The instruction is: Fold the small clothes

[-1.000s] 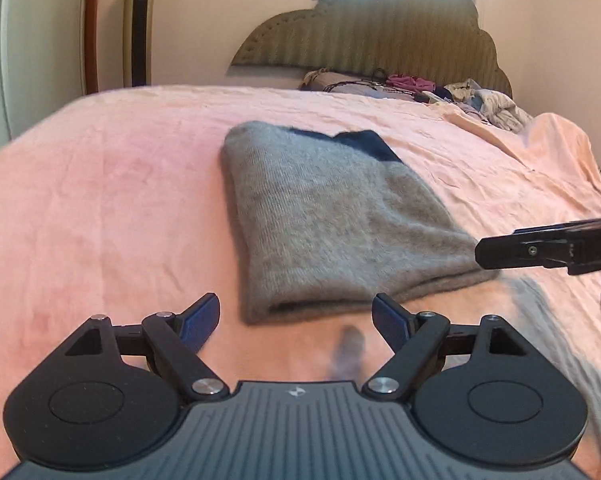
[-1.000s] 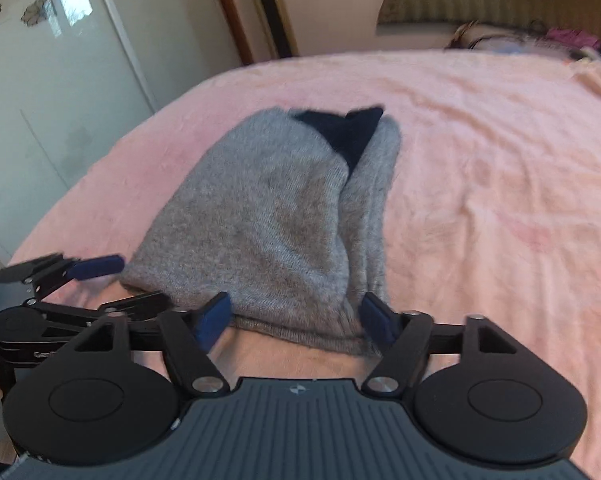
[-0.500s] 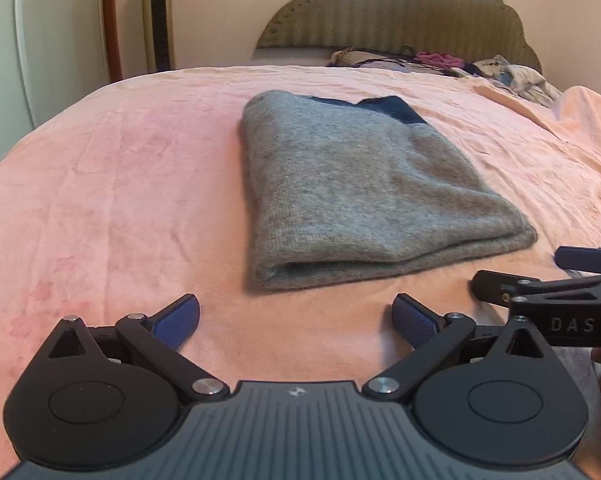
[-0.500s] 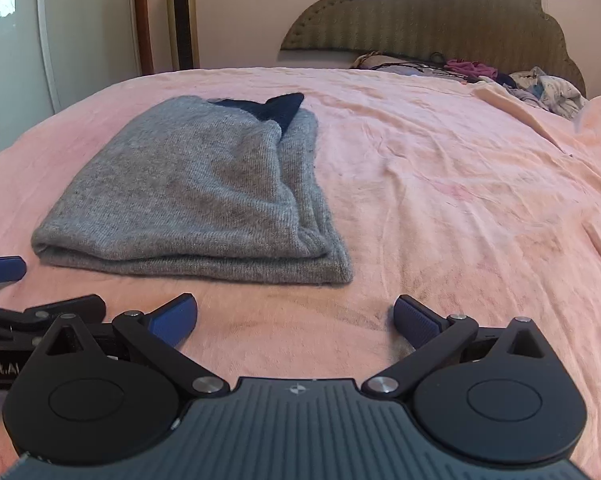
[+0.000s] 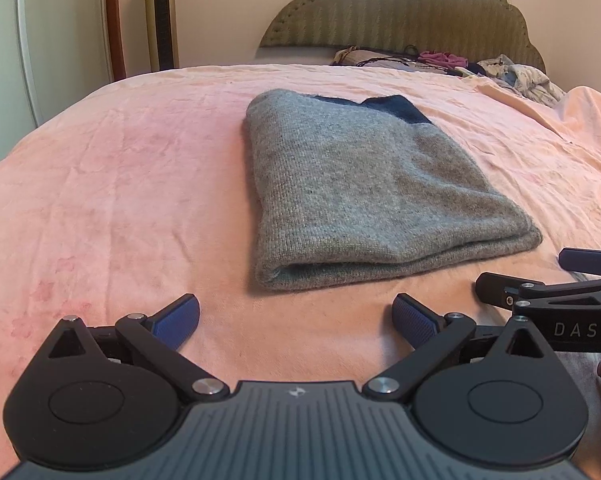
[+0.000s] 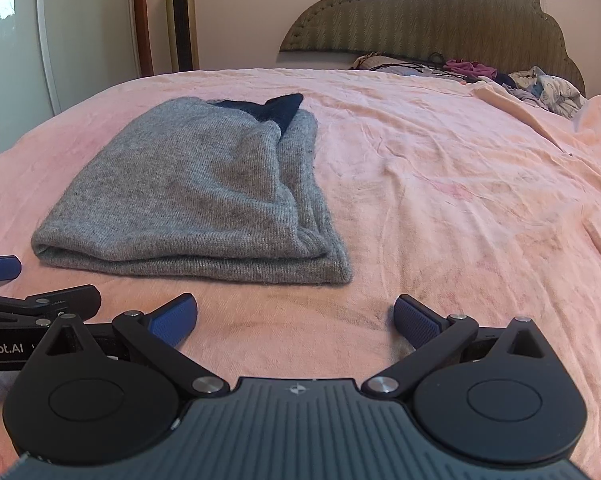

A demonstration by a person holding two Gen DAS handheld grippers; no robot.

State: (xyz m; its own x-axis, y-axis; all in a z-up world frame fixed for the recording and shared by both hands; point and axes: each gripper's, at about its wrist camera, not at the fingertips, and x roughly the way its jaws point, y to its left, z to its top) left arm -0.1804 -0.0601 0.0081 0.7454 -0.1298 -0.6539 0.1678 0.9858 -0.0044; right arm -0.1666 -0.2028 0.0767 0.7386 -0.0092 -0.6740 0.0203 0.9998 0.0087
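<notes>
A grey knit garment [image 5: 364, 192] with a dark navy collar lies folded into a rectangle on the pink bedspread [image 5: 120, 184]. It also shows in the right wrist view [image 6: 196, 196], with its folded edge nearest me. My left gripper [image 5: 296, 320] is open and empty, a little short of the garment's near edge. My right gripper [image 6: 296, 320] is open and empty, just short of the garment's near right corner. Each gripper shows at the edge of the other's view.
A pile of loose clothes [image 5: 512, 72] lies at the head of the bed by the padded headboard [image 5: 400, 8]. A rumpled pink blanket fold [image 6: 580, 120] lies at the right. A tower fan [image 6: 180, 16] and a wardrobe door stand at the left.
Both grippers have drawn back from the folded garment and levelled out. The garment lies still and neither gripper holds it.
</notes>
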